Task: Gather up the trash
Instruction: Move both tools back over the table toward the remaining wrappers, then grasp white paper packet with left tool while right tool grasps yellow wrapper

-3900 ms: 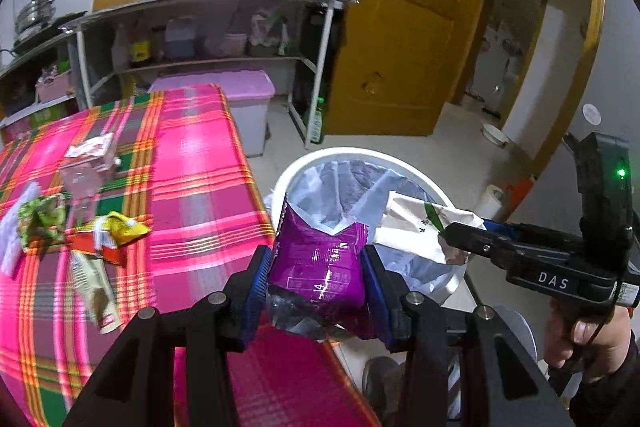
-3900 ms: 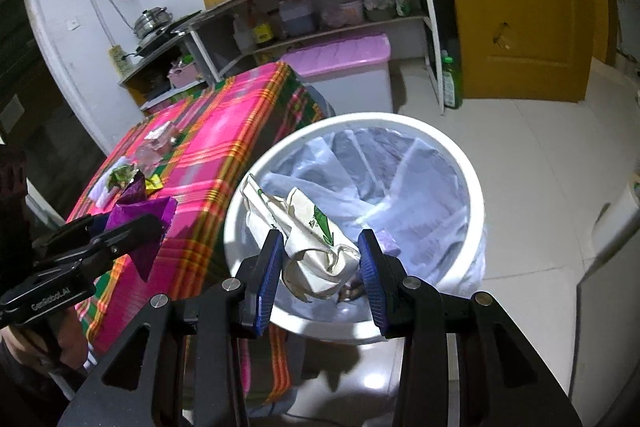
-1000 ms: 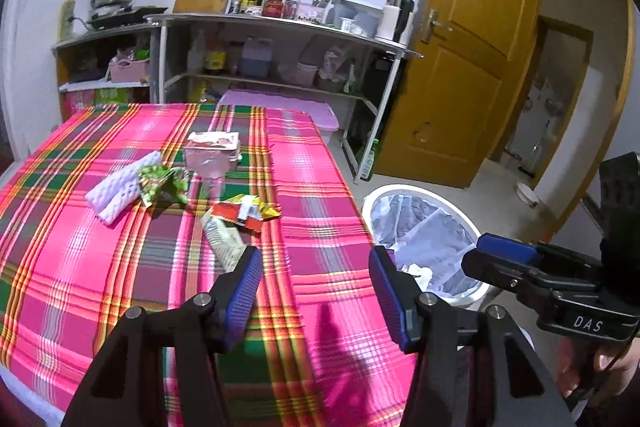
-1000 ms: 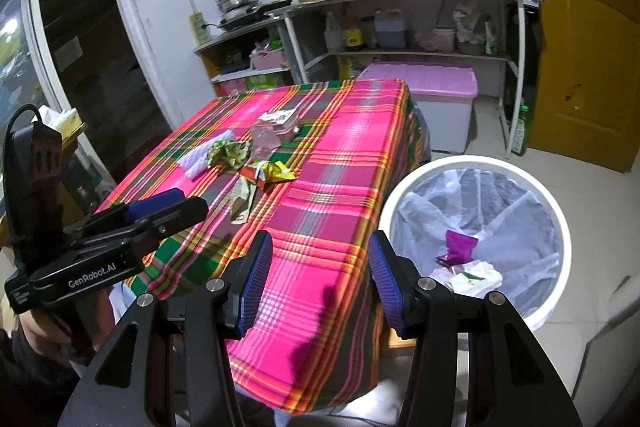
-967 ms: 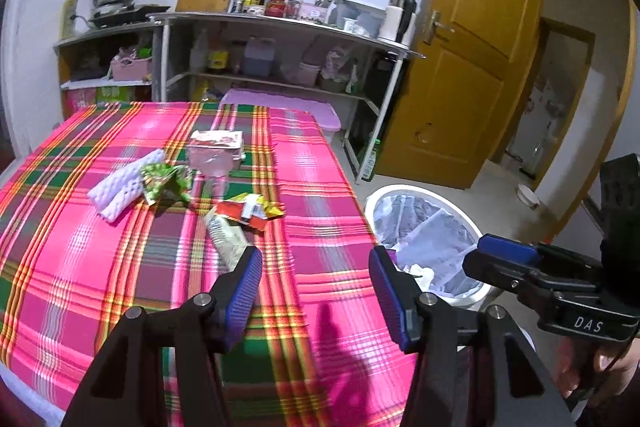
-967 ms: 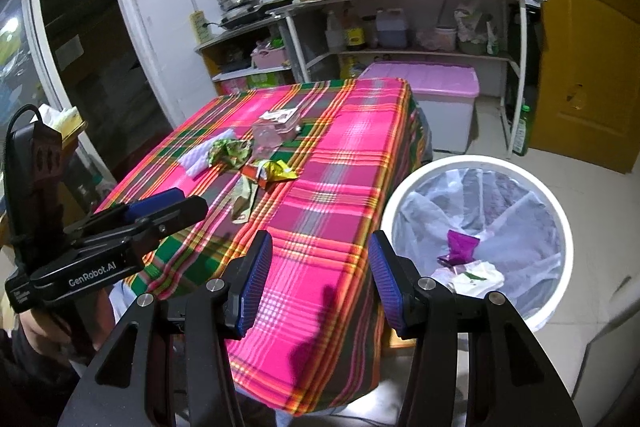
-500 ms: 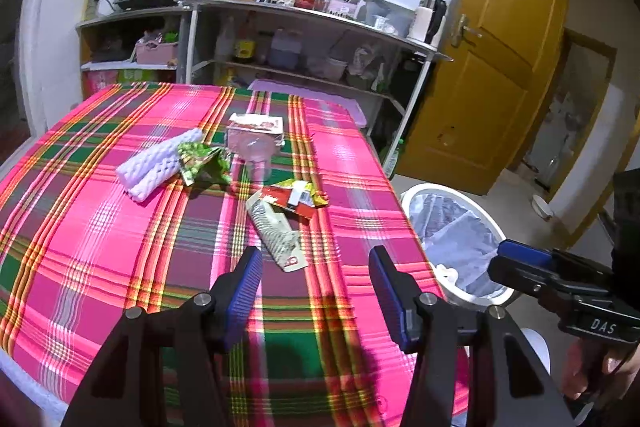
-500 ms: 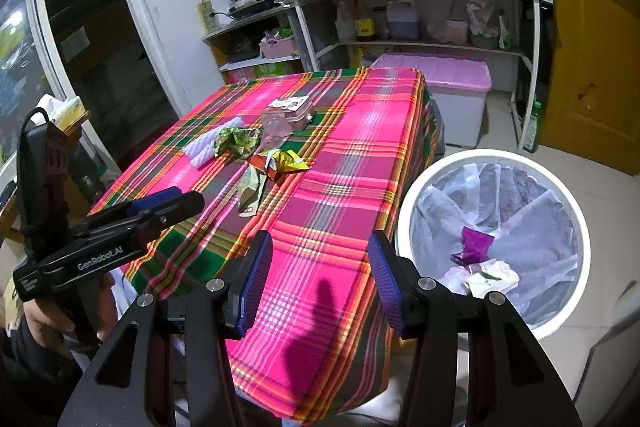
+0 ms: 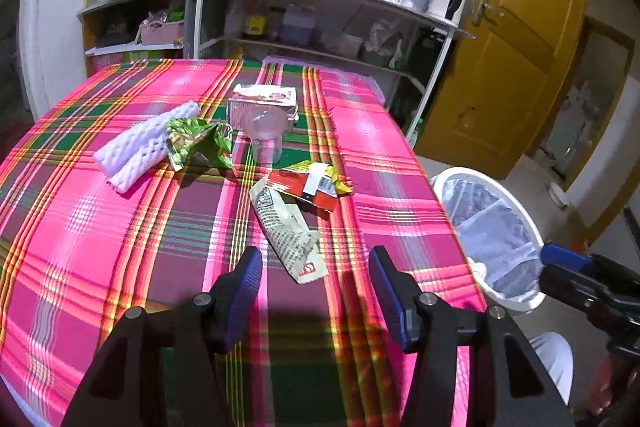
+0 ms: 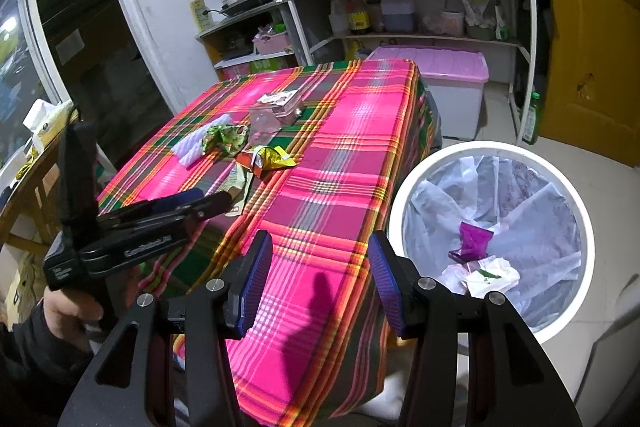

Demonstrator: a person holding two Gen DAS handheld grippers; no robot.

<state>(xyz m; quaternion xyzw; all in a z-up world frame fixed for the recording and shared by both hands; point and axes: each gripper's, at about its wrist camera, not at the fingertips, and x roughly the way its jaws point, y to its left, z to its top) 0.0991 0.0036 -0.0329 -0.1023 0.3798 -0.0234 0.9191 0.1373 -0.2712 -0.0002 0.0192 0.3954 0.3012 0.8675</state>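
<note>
Trash lies on the pink plaid tablecloth [image 9: 100, 227]: a pale printed wrapper [image 9: 286, 231], a red and yellow wrapper [image 9: 312, 183], a green crumpled wrapper [image 9: 196, 143], white foam netting [image 9: 140, 151], a clear plastic cup [image 9: 264, 133] and a clear box [image 9: 262, 101]. My left gripper [image 9: 316, 281] hangs open just short of the pale wrapper, nothing between its pads. My right gripper [image 10: 318, 271] is open and empty over the table's near corner. The white bin [image 10: 412, 195] with a liner holds a purple wrapper [image 10: 472, 239] and white paper [image 10: 490, 277].
Steel shelves [image 9: 320, 7] with bottles, jars and a cutting board stand behind the table. A pink-lidded storage box [image 10: 436, 75] sits beneath them. A yellow wooden door [image 9: 516, 43] is to the right. Open tiled floor [image 10: 600, 163] surrounds the bin.
The left gripper has moved forward and down over the table, so the wrappers now lie closer to its fingers. The right gripper has stayed nearly still. Both jaws remain open.
</note>
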